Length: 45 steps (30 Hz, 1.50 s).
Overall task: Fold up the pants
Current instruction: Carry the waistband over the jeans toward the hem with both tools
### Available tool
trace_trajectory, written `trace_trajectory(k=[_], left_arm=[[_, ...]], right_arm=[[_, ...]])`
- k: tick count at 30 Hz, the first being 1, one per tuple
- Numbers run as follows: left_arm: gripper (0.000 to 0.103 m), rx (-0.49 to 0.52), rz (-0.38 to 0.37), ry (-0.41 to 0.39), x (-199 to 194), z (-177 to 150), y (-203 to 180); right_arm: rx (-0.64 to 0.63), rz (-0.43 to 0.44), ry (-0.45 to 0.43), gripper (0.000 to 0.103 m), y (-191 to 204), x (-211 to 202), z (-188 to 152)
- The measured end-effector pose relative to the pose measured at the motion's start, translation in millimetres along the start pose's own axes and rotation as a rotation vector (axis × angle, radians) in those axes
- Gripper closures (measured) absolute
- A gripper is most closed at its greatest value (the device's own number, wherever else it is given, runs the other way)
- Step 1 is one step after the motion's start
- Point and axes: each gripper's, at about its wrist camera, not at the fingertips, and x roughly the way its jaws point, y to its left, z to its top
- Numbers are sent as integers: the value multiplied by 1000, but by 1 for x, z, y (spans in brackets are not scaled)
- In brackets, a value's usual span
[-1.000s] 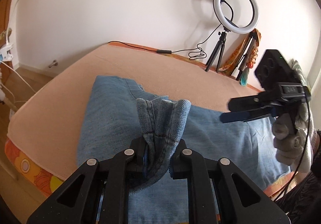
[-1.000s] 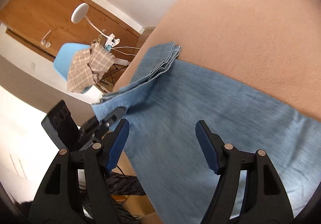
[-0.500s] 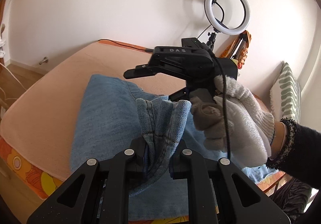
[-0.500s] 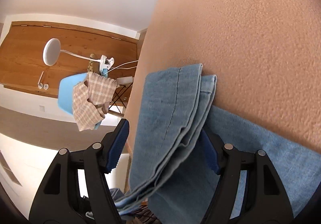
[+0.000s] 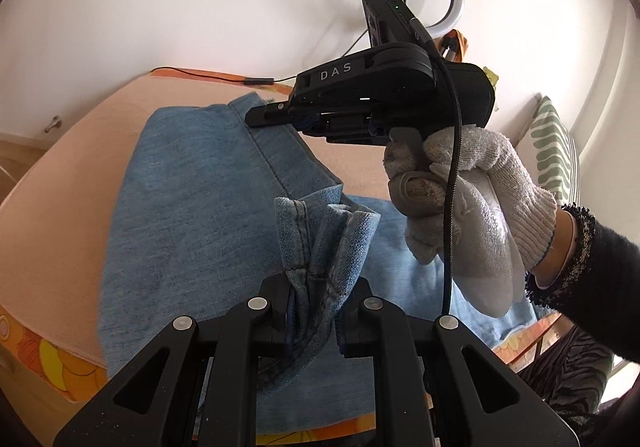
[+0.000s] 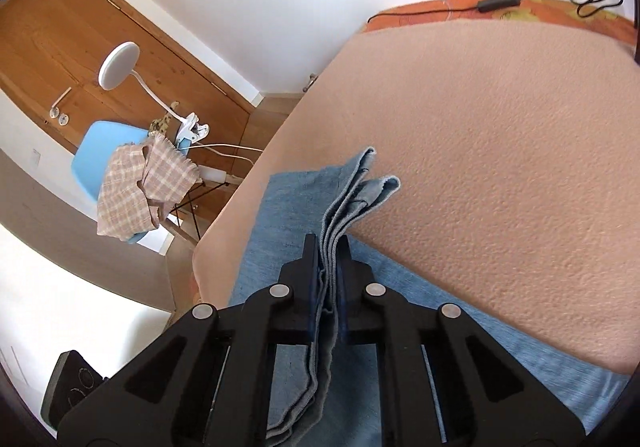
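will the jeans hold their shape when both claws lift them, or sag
Likely floppy: the jeans bunch in the left claw. The stacked hems in the right claw look soft. The unheld middle would probably sag.

A: Left wrist cam sits low and close over the jeans (image 5: pixel 192 231), looking across the bed (image 5: pixel 60 207) at the far wall.

B: Right one's just as close, facing the door (image 6: pixel 60 59) side. Both share jeans and bed.

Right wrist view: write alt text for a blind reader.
The right gripper is shut on the stacked edge of blue denim pants lying on a peach-covered bed. Beyond stand a blue chair draped with checked cloth, and a wooden door.
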Motion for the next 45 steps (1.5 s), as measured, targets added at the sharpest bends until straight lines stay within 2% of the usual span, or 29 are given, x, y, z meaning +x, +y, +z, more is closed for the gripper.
trace_trajectory(k=[5,13,25,45], left_arm=[[90,37,-85,3,2,6,-33],[90,99,-201,28,5,6,-81],[90,129,-323,76,19,13,-122],[90,252,-491,159,57,15,-210]], right_arm=[[-39,-45,-68,94,-3,-52,-4],[23,-92,-131,95,-31,-117,-23],[30,-164,-191,95,-49,-178,-44],[79,-300,-279,95,-87,-285,-95]])
